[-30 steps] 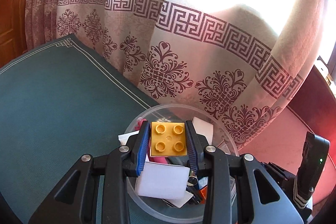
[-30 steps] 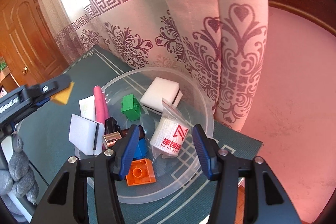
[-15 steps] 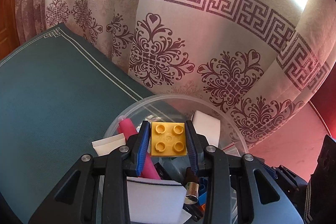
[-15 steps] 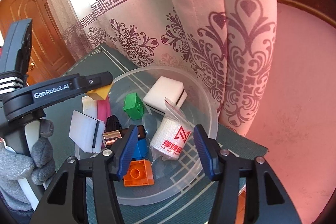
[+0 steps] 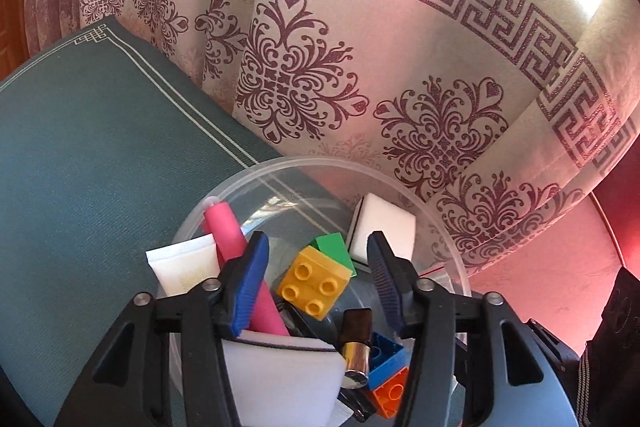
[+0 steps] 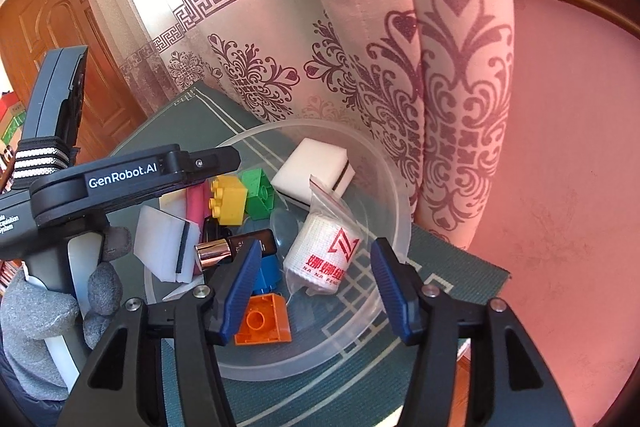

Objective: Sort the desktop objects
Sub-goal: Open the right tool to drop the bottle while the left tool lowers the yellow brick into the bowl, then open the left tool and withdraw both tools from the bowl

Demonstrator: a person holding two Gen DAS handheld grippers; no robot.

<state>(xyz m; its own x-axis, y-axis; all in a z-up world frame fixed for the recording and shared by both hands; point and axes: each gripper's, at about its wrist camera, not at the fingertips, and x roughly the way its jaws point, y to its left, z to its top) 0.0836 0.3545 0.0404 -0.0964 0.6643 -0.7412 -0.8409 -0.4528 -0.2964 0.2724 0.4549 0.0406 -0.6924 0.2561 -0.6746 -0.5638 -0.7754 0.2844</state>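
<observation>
While the left gripper [image 5: 316, 277] tilts steeply down over the clear plastic bowl [image 5: 448, 227], its jaws are opening, and the yellow brick [image 5: 314, 283] lies loose between the blue pads, touching neither. The brick rests tilted among the bowl's contents, against the green brick [image 5: 336, 251]. A grey-gloved hand [image 6: 60, 303] grips the left handle, seen only from the right wrist camera, low at the left. The right gripper [image 6: 314, 285] also points down at the bowl's near rim, jaws spread and widening slightly, nothing pinched; the bagged white roll [image 6: 324, 251] with red print lies just beyond the gap. The left view alone shows the white squeeze tube [image 5: 184, 267] propped at the bowl's left wall and the pink cylinder [image 5: 240, 267] passing under the left pad. The right view alone shows the roll in its crinkled clear bag and the dark flat item [image 6: 256, 243] beside the metal-capped vial [image 6: 214, 253]. Both views give the white foam block [image 6: 314, 171] with a dark stripe at the far side, a second white foam block [image 6: 164, 247] at the near left, a blue brick [image 6: 268, 271] and an orange brick [image 6: 264, 323], studded hard plastic. The bowl sits on a woven teal mat [image 5: 80, 167] with pale border lines; a patterned cream curtain [image 5: 360, 67] hangs behind.
</observation>
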